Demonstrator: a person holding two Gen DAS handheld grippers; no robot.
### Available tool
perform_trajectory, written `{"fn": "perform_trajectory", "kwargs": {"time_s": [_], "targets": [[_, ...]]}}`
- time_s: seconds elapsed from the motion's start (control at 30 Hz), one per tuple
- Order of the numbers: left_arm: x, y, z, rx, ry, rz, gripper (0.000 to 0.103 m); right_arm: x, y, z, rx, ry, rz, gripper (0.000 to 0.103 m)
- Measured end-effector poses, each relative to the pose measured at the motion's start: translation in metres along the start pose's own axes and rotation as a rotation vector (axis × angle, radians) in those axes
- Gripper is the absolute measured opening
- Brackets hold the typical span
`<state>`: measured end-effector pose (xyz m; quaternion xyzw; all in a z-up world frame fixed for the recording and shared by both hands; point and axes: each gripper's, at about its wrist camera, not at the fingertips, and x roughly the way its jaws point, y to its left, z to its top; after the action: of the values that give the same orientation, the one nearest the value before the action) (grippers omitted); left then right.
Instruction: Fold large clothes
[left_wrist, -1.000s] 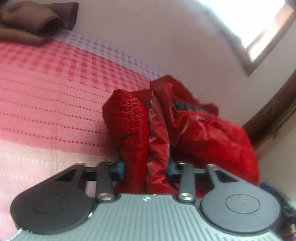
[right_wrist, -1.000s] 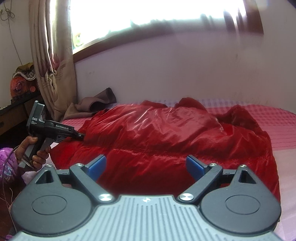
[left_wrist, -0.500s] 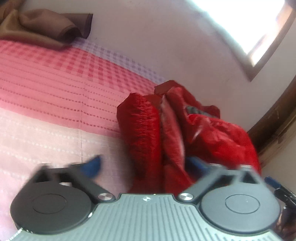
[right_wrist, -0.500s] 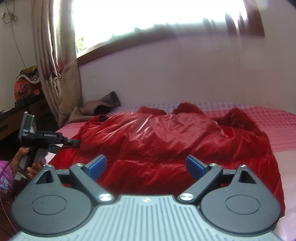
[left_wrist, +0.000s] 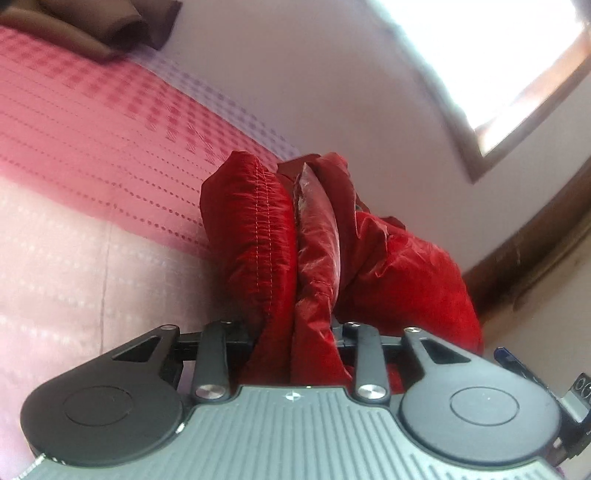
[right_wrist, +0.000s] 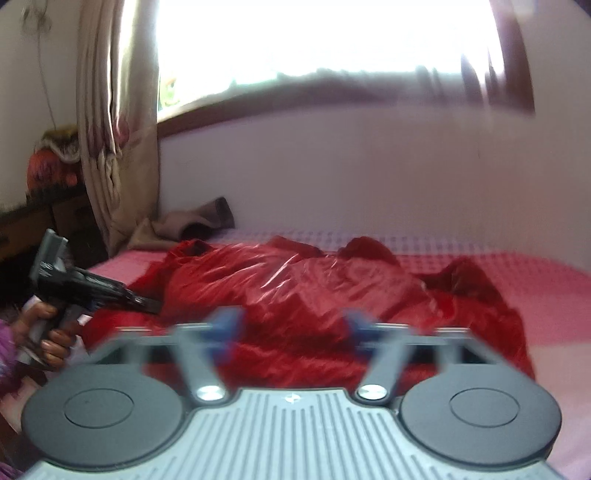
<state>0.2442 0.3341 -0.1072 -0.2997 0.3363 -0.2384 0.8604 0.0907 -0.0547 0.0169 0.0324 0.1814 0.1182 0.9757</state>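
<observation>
While the red jacket (right_wrist: 295, 291) lies spread and rumpled across the pink bed (right_wrist: 546, 295), nothing about it looks like a finished fold: one bunched edge is gathered up at the near left side, and the rest is an uneven heap with a sleeve or flap trailing off to the right. My judgement is that the task is at an early stage, with both edges only now being taken up and the actual folding over and flattening left to do.

Going left to right, the left tool (left_wrist: 295, 332) is closing with a thick wad of the jacket (left_wrist: 258, 236) between its jaws, and the padded layers fill the gap, so it looks clamped on the cloth. The right tool (right_wrist: 291, 328) is also closing; its blue pads are blurred and sit over the near hem, but I cannot tell whether they press on the fabric yet.

Only the left wrist view shows how many layers are pinched together, plus a brown cloth (left_wrist: 92, 22) at the far corner of the bed. Only the right wrist view shows the jacket's whole outline, the hand (right_wrist: 48, 328) on the left tool's grip, the curtain (right_wrist: 110, 129) and the window (right_wrist: 325, 33).
</observation>
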Motion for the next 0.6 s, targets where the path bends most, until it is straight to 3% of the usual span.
{"fn": "perform_trajectory", "kwargs": {"time_s": [0.03,0.2,0.27,0.37,0.6], "targets": [[-0.001,-0.004,-0.001,0.016,-0.010,0.016,0.031,0.003,0.000,0.003,-0.001,0.001,0.007,0.028],[-0.005,-0.009,0.001,-0.031,-0.035,0.035,0.030,0.024,0.010,0.019,-0.057,-0.010,0.057,0.028],[-0.009,-0.014,-0.001,-0.032,-0.038,0.051,0.030,0.038,0.013,0.021,-0.099,-0.004,0.039,0.023],[-0.008,-0.030,0.004,-0.040,-0.049,0.070,0.028,0.066,0.006,0.021,-0.091,0.055,0.032,0.018],[-0.029,-0.077,0.016,-0.009,-0.071,0.069,0.027,0.109,0.003,0.019,-0.068,0.160,0.019,0.016]]}}
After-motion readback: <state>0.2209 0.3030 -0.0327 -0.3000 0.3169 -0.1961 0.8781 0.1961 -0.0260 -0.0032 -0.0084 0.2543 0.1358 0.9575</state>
